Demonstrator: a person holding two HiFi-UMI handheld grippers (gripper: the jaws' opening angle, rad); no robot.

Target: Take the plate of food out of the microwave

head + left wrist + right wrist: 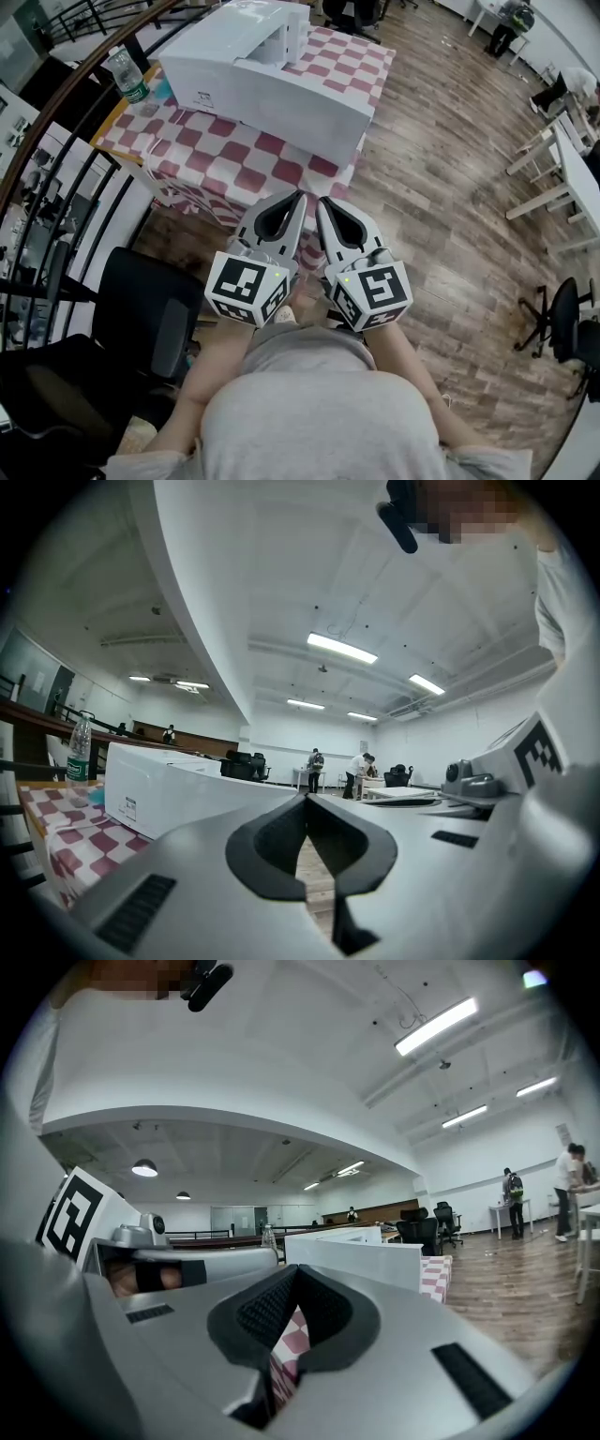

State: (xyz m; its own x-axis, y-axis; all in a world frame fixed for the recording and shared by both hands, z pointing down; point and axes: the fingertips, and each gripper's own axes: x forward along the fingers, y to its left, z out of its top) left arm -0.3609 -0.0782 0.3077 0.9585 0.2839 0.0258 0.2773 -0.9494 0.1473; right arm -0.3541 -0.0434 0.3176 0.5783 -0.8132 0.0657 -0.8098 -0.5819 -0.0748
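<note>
Progress: judged not begun; microwave (272,70) stood far off on the checked table (234,169), not yet reached.
Plate of food: not seen; presumed inside.
Left gripper (300,195): jaws were closed, empty.
Right gripper (321,201): jaws were closed, empty.

Counter (309,178): in front of the person, on the floor (450,187).
Microwave (272,70): on the counter, across its middle and back part.
Bottle (126,77): on the counter, left of the microwave, near the left corner.
Left hand-held gripper (300,194): over the counter's near edge, just beside the right one.
Right hand-held gripper (321,200): just right of the left one, tips toward the microwave.
Railing (56,141): along the left side, next to the counter.
Near chair (145,309): left of the person, closer than the counter.
Far tables (562,178): at the right edge, well apart from the counter.
Other chair (562,319): on the floor, in front of the far tables.
</note>
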